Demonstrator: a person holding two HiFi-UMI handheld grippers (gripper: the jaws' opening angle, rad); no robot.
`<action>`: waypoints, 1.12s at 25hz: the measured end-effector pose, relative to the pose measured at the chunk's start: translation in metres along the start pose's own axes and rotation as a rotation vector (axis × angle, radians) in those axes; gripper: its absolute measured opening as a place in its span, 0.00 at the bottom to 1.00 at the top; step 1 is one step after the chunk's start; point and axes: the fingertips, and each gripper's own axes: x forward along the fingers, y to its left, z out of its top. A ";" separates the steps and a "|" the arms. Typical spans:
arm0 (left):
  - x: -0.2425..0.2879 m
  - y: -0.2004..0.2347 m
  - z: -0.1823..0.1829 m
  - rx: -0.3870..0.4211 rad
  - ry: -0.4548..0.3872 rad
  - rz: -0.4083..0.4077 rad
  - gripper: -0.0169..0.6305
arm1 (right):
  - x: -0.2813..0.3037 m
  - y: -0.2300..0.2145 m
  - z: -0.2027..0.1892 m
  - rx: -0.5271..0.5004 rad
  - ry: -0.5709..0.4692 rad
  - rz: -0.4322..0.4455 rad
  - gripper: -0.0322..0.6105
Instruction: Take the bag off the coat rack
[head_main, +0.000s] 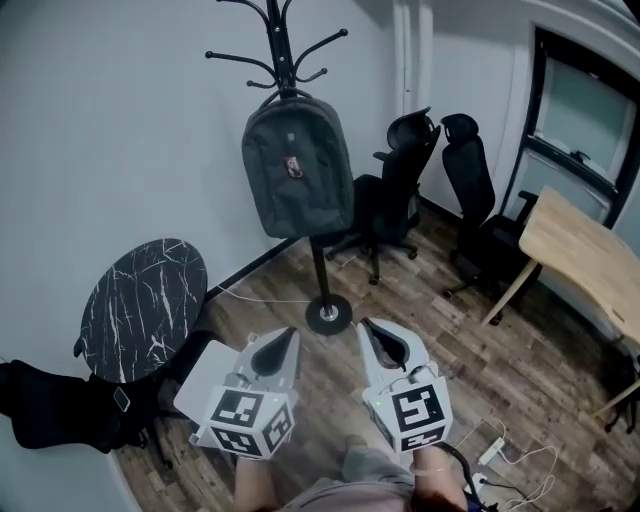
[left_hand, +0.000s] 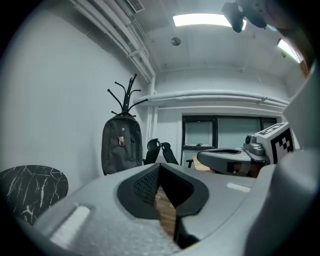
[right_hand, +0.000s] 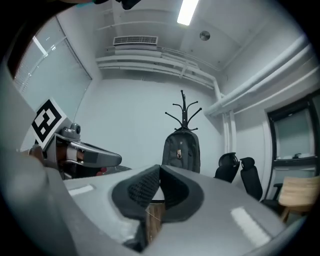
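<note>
Right, nearest me at 6 o'clock both grippers hover low over the wood floor (head_main: 540, 370): the left gripper (head_main: 283, 340) and right gripper (head_main: 372, 330), each with fingers (left_hand: 142, 187) pressed together and nothing between them (both empty). Just beyond, at 12 o'clock, stands the coat rack (head_main: 321, 270). The bag (head_main: 297, 165) hangs high on it, well apart from both grippers. A marble side table (head_main: 142, 305) sits at 9 o'clock, two office chairs (head_main: 400, 180) at 1.
</note>
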 end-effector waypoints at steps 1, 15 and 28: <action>0.005 0.002 0.000 0.001 0.004 0.000 0.04 | 0.004 -0.002 0.000 -0.005 -0.001 -0.001 0.05; 0.082 0.012 0.014 -0.002 -0.010 -0.015 0.04 | 0.050 -0.050 0.000 -0.012 -0.002 0.049 0.05; 0.109 0.012 0.010 0.007 0.009 0.029 0.04 | 0.075 -0.077 -0.008 -0.077 -0.028 0.035 0.05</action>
